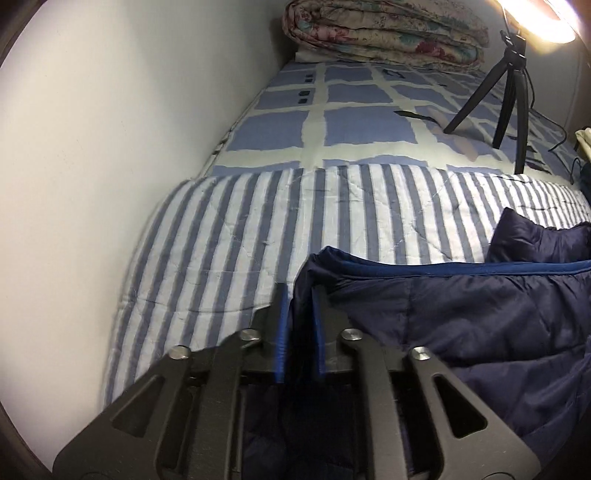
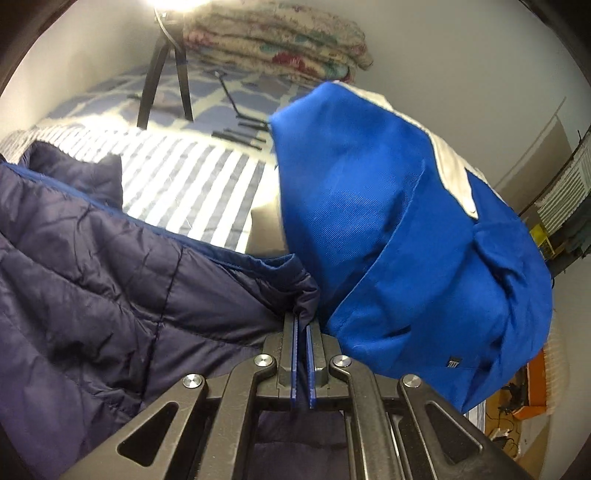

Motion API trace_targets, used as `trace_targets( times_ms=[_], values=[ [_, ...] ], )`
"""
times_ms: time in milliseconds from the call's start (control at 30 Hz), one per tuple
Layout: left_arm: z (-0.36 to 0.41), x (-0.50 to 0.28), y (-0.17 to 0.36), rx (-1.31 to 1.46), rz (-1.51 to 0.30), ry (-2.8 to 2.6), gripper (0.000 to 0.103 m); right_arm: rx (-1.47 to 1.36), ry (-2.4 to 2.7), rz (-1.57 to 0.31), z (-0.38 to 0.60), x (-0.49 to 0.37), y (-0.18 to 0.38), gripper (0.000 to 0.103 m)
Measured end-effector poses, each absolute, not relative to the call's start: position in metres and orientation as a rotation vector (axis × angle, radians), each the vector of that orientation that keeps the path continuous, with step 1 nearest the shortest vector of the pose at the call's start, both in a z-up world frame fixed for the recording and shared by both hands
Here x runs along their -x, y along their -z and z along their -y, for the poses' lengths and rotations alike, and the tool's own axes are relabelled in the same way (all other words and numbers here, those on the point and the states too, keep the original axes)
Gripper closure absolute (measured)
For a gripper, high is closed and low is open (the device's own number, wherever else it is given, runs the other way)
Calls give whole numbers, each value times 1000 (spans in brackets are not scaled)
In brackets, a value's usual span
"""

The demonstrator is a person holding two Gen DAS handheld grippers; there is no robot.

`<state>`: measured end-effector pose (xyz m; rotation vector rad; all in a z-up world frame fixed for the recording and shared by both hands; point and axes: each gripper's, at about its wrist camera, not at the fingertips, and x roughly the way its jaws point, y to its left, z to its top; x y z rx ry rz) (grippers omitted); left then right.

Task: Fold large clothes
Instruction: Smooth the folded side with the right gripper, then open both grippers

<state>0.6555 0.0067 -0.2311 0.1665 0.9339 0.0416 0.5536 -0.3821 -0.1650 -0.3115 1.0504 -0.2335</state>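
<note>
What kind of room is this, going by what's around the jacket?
Probably a bedroom: a bed with a checked sheet against a wall, a striped quilt spread on it, and a folded floral comforter at the far end.

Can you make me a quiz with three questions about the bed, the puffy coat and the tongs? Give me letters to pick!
1. Where does the small black tripod stand?
A. on the blue-checked bed sheet
B. on the floor
C. on top of the folded flowery quilt

2. What colour is the big puffy quilted jacket?
A. red
B. dark navy
C. yellow

3. What are the right tongs doing?
A. hanging wide open
B. pinching the jacket's edge
C. holding the tripod

Answers: 1 A, its legs rest on the checked sheet; 2 B, its padded fabric is dark navy; 3 B, fabric is clamped between the nearly closed blue pads.
</note>
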Motion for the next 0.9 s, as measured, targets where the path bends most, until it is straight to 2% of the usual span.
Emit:
trace_targets(
  times_ms=[67,100,133,333,467,633,900],
  values=[
    [-12,-648,215,-174,-894,-71,52,301,239,-1053,382,-551,160,91],
    [-14,-644,207,-168,-871,-67,52,281,229,-1040,383,-547,152,81],
    [-17,-635,193,-159,-843,-54,52,259,214,-1031,384,-543,145,77],
    [-2,-554,131,-128,-773,196,52,115,119,-927,390,-490,91,71],
    [29,-482,122,-125,-776,353,52,-13,19,-855,393,-427,51,56],
    [82,-414,147,-96,-853,495,52,-89,-24,-800,391,-353,35,29],
    [152,-393,231,-322,-930,405,52,-246,74,-906,408,-273,96,25]
  ],
)
